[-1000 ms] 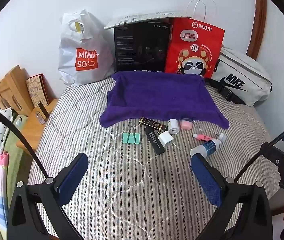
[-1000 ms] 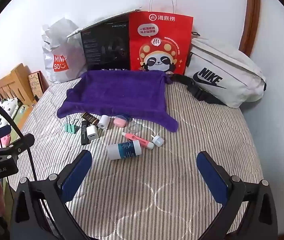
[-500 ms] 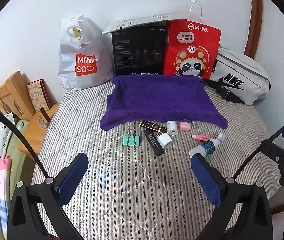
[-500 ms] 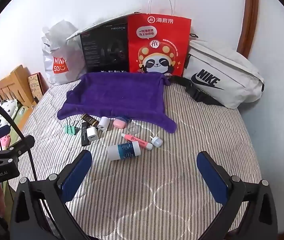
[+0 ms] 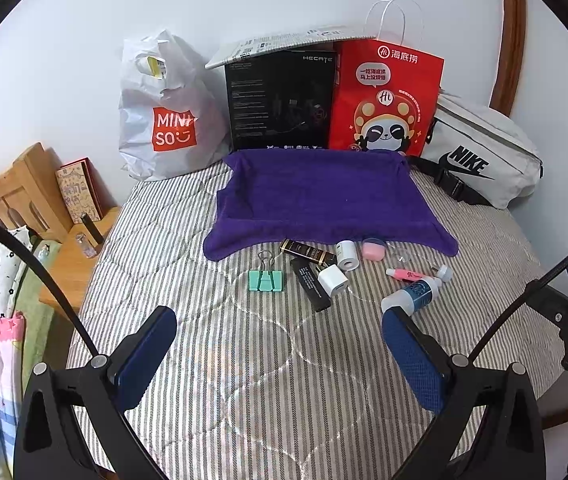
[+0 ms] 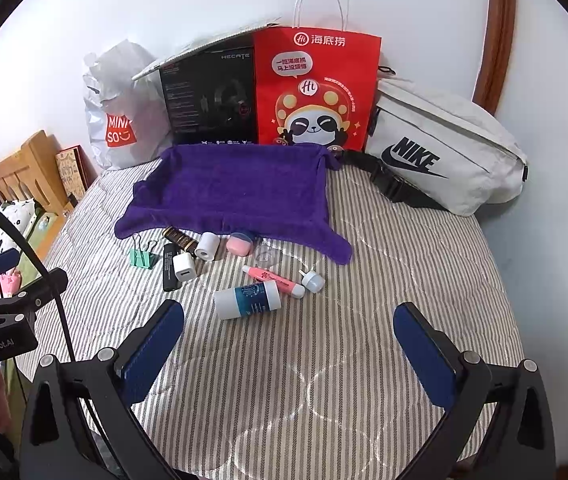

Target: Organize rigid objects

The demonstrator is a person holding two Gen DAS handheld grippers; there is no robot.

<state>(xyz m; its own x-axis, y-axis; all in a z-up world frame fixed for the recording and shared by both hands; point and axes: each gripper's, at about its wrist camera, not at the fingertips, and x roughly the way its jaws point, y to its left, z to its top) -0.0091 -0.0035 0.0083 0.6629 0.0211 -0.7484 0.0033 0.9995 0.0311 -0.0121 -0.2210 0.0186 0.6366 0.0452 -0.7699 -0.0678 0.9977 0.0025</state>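
Note:
A purple towel lies flat on the striped bed. In front of it lie several small items: a green binder clip, a black stick, a white charger plug, a dark gold-printed tube, a white roll, a pink case, a pink tube and a white-and-blue bottle. My left gripper and right gripper hover open, short of the items, holding nothing.
Against the wall stand a white Miniso bag, a black box, a red panda paper bag and a white Nike waist bag. A wooden headboard and nightstand flank the bed's left.
Both grippers have drawn back and risen slightly, so the towel and items sit a little farther off. Nothing on the bed has moved, and both grippers stay open.

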